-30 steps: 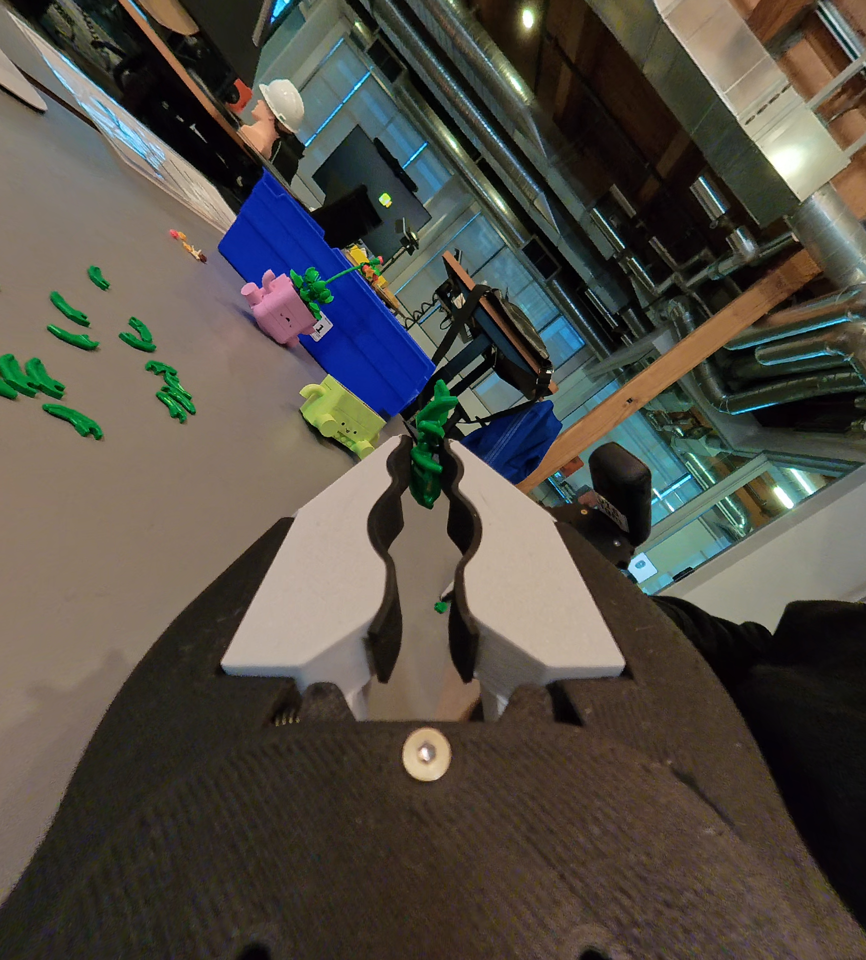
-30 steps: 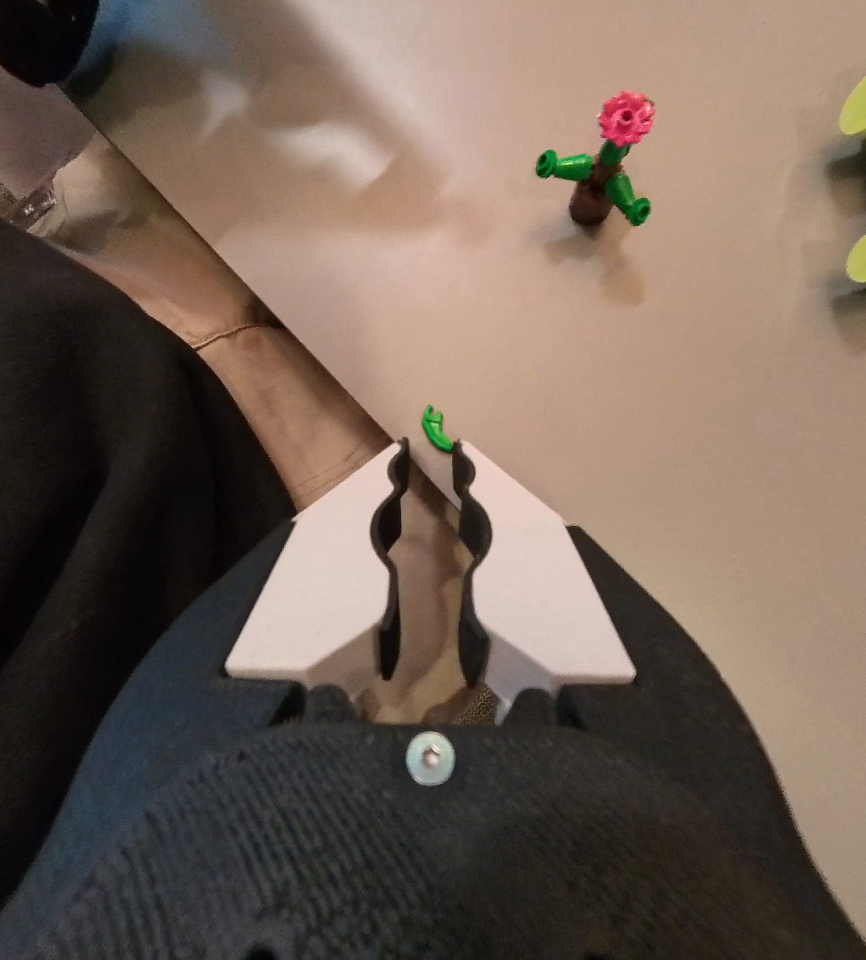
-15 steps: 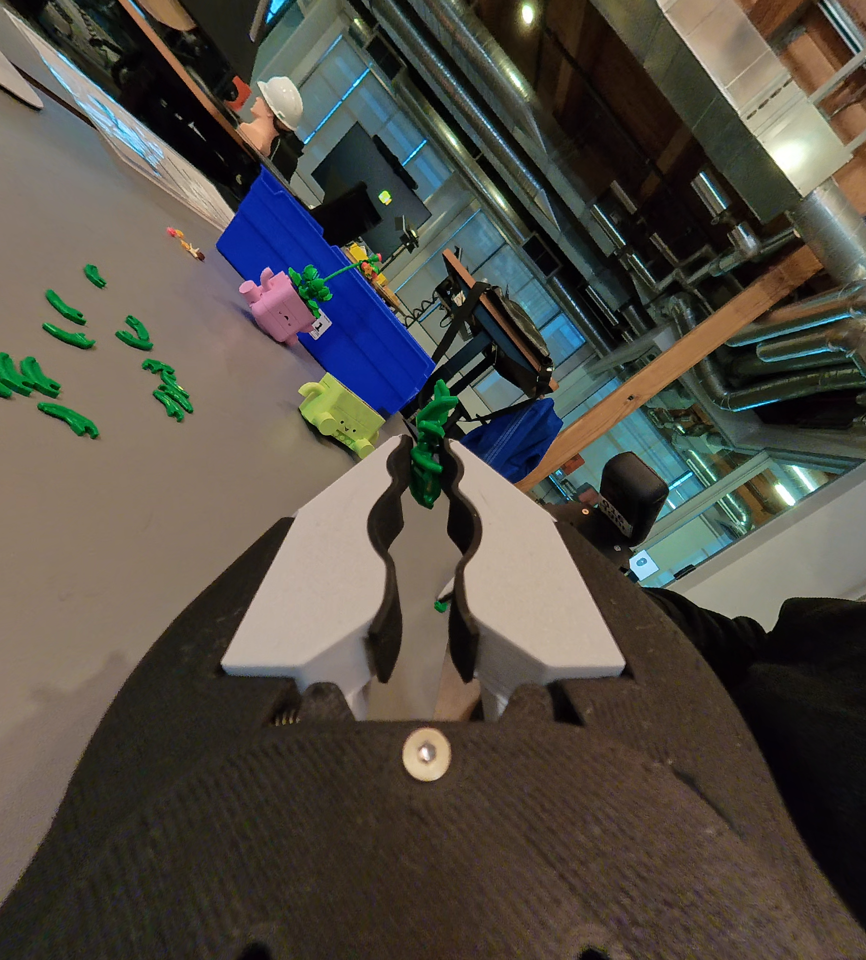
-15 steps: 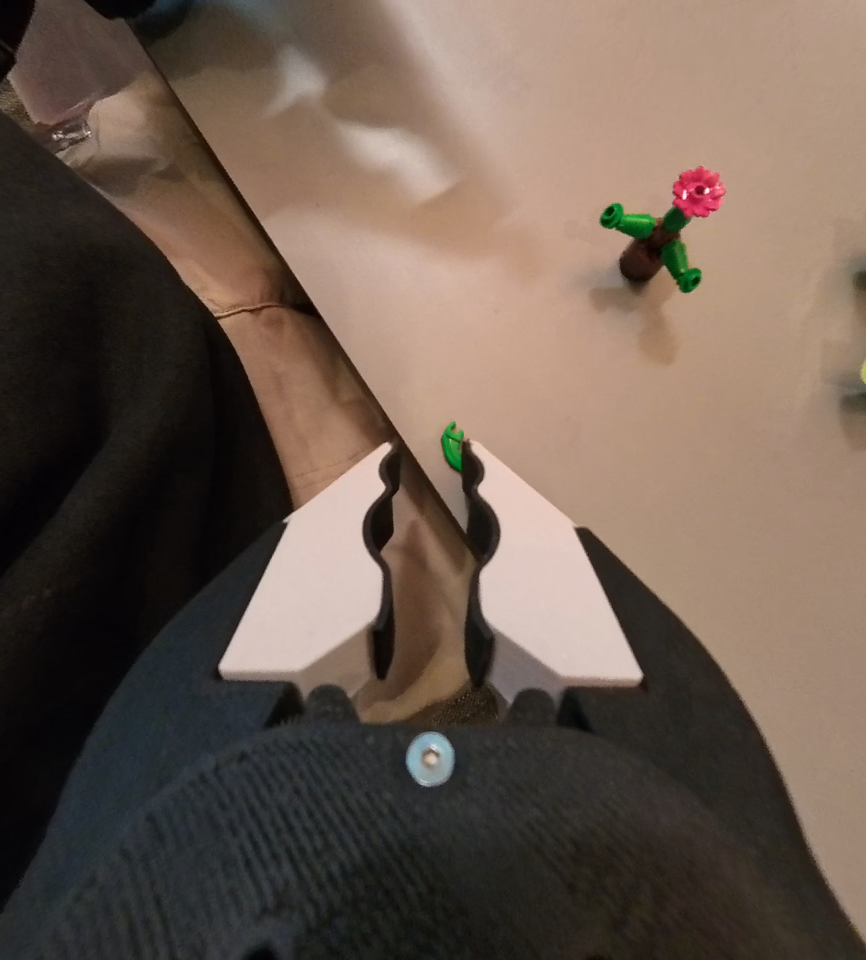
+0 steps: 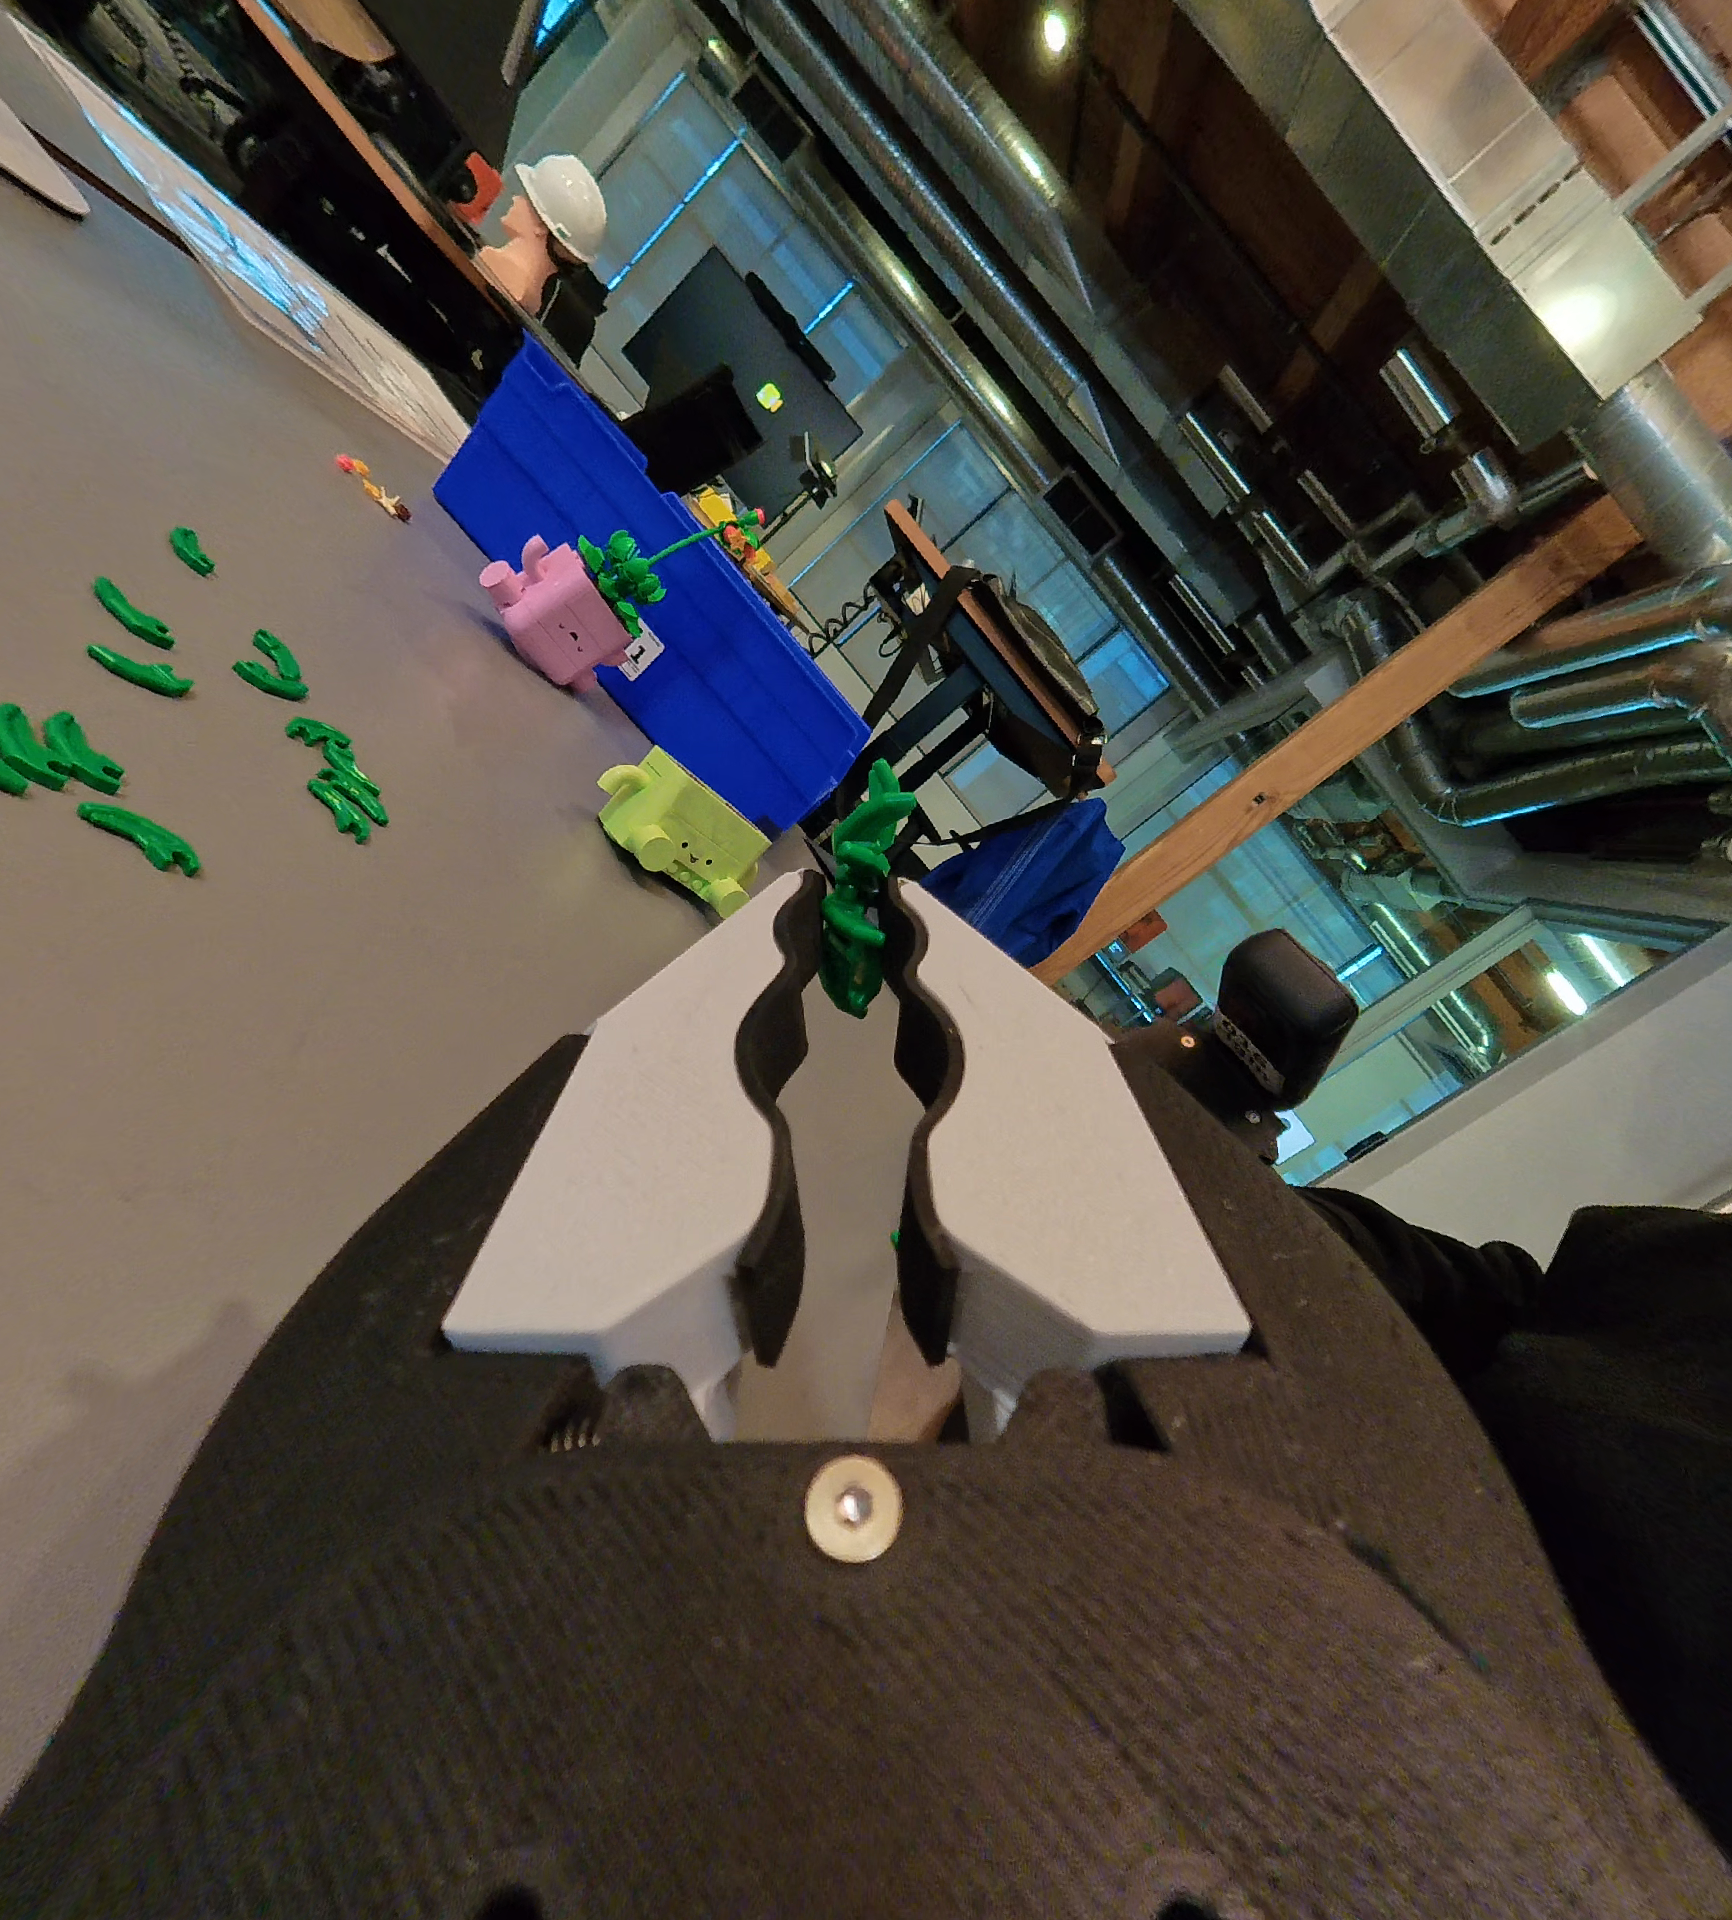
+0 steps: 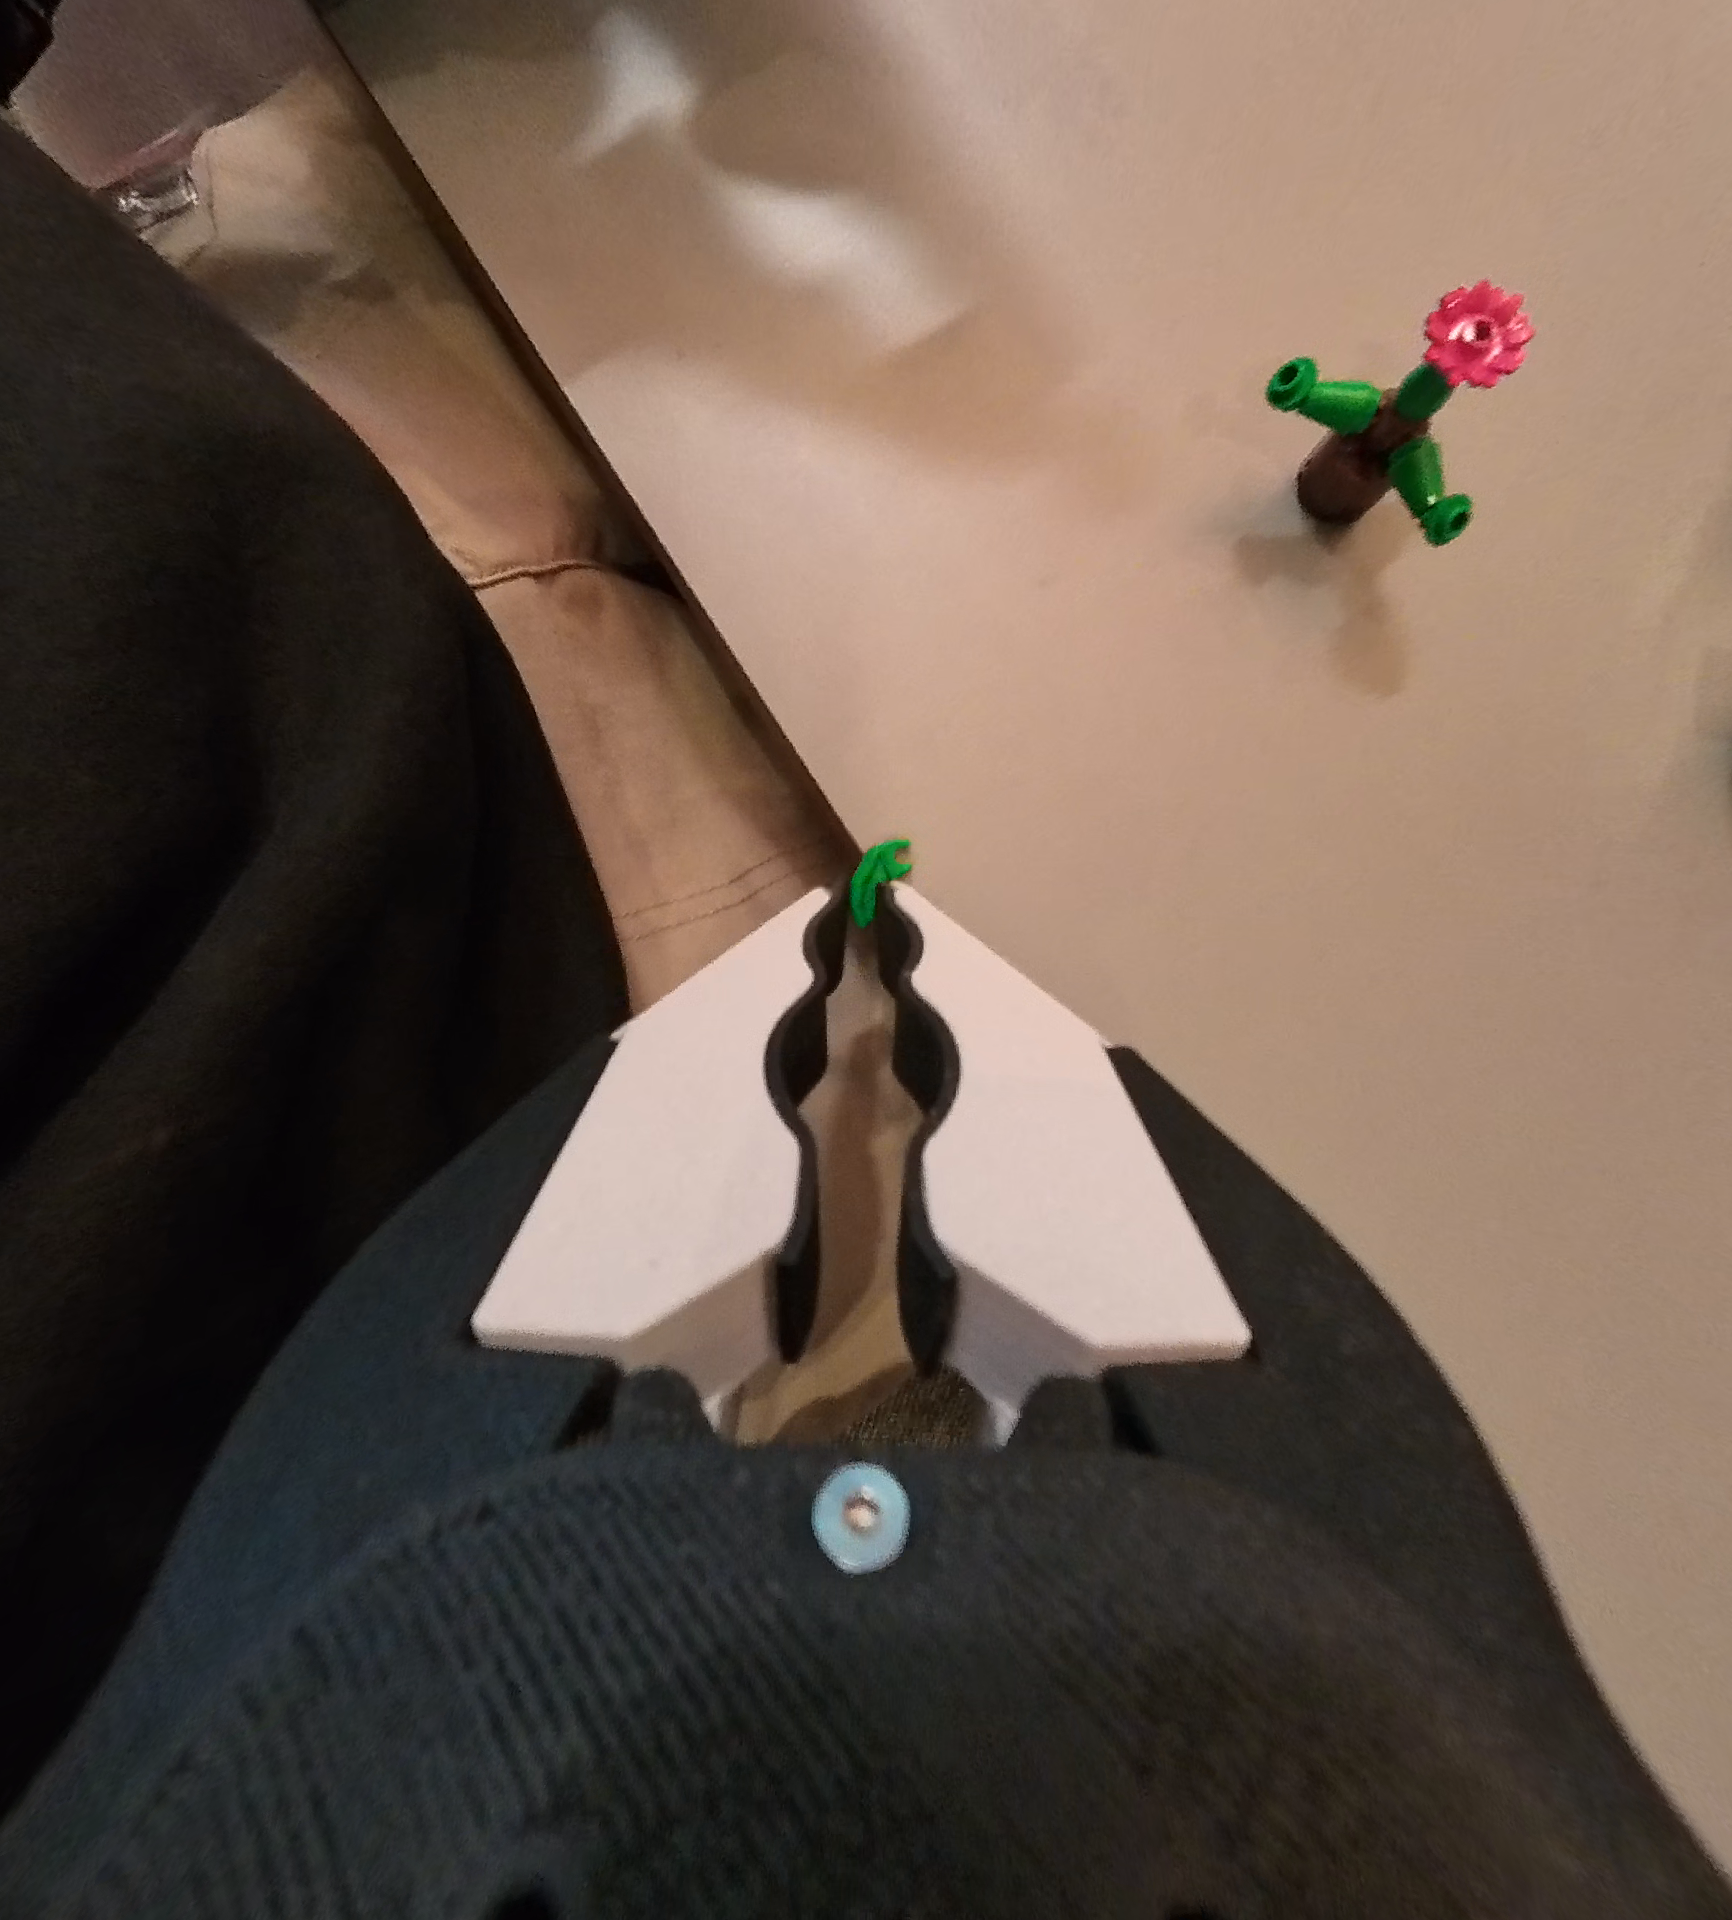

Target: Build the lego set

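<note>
Lego stem (image 5: 857, 914), a leafy green sprig, sits pinched in our left gripper (image 5: 854, 902), lifted off the table (image 5: 166, 1091). Our right gripper (image 6: 867, 902) has nipped shut on one small leaf (image 6: 874, 875) right at the table edge. We judge the step as clipping that leaf onto the stem. To do it well, we bring the tips together slowly, line the leaf's clip with a bare spot, and press gently so neither piece twists out. Spare leaves (image 5: 140, 836) lie well apart.
</note>
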Available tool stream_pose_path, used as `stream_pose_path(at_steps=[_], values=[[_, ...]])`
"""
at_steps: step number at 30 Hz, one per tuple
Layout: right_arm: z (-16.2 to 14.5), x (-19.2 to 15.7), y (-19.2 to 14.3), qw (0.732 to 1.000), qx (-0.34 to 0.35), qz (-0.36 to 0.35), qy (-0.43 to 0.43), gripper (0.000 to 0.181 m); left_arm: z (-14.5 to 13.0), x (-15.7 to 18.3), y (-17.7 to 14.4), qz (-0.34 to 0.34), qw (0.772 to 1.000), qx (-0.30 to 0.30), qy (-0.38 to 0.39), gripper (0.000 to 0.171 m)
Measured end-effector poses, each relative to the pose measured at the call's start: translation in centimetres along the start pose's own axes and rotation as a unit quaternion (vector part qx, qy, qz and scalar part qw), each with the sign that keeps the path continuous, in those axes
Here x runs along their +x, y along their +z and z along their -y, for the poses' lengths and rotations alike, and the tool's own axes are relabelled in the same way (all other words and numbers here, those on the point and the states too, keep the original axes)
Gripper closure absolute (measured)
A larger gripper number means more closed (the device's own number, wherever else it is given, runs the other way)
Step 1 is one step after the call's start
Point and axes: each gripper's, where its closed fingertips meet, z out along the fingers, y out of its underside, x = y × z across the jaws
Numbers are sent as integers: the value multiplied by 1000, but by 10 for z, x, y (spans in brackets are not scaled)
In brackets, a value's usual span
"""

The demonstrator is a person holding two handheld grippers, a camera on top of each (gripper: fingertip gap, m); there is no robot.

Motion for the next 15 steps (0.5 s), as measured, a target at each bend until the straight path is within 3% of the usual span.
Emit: stream_pose_path(at_steps=[15], values=[[9,-11,-1,999,27,14,-19,179,1,-1,-1,1,1000,1,0,163]])
